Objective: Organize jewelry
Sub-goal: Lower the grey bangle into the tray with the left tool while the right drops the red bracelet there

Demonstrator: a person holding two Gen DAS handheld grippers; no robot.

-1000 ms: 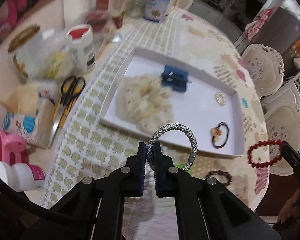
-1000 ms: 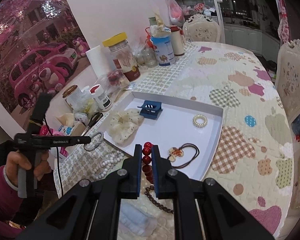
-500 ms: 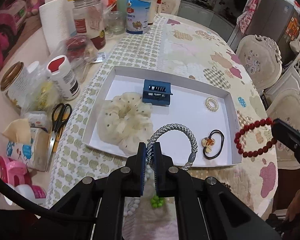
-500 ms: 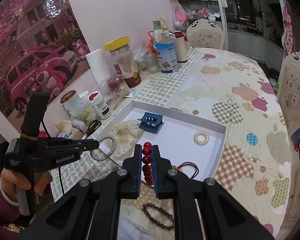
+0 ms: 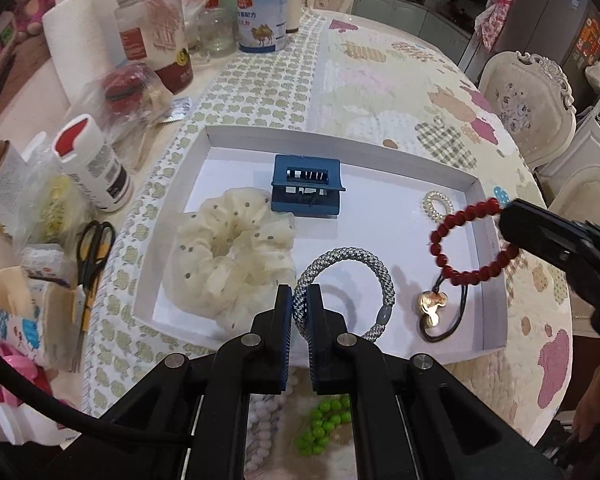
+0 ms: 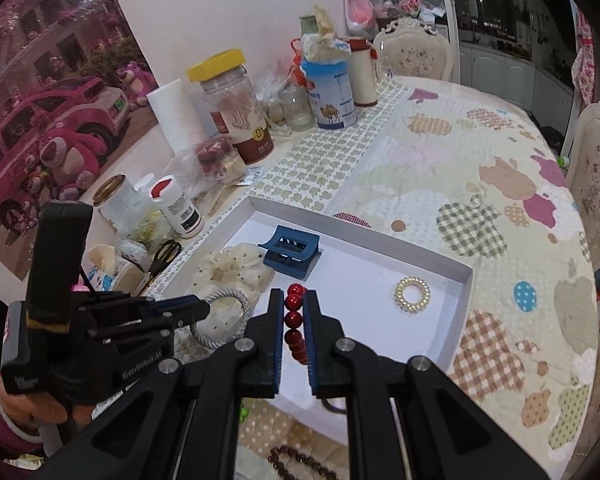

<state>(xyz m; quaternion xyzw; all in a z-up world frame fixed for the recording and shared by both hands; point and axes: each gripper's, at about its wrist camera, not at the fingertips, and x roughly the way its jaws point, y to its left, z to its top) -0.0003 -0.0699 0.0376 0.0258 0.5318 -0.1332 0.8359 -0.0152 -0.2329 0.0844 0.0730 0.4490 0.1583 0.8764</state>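
My left gripper (image 5: 299, 300) is shut on a grey braided bracelet (image 5: 364, 257), which hangs above the near half of the white tray (image 5: 324, 136). My right gripper (image 6: 293, 300) is shut on a red bead bracelet (image 6: 293, 322); in the left wrist view that red bead bracelet (image 5: 466, 244) hangs over the tray's right side. In the tray lie a cream scrunchie (image 5: 232, 256), a blue hair claw (image 5: 306, 192), a pearl spiral tie (image 5: 438, 203) and a dark hair tie with a gold charm (image 5: 434, 306).
Jars, a tin (image 5: 262, 12), a paper roll, a white bottle (image 5: 94, 164) and scissors (image 5: 94, 248) crowd the table's left side. White beads and green beads (image 5: 324, 420) lie near the table's front edge, with a brown bead bracelet (image 6: 300, 462). Chairs stand to the right.
Both grippers have moved forward over the tray with their bracelets still held. The red bracelet now hangs over the tray's right side instead of outside its rim.
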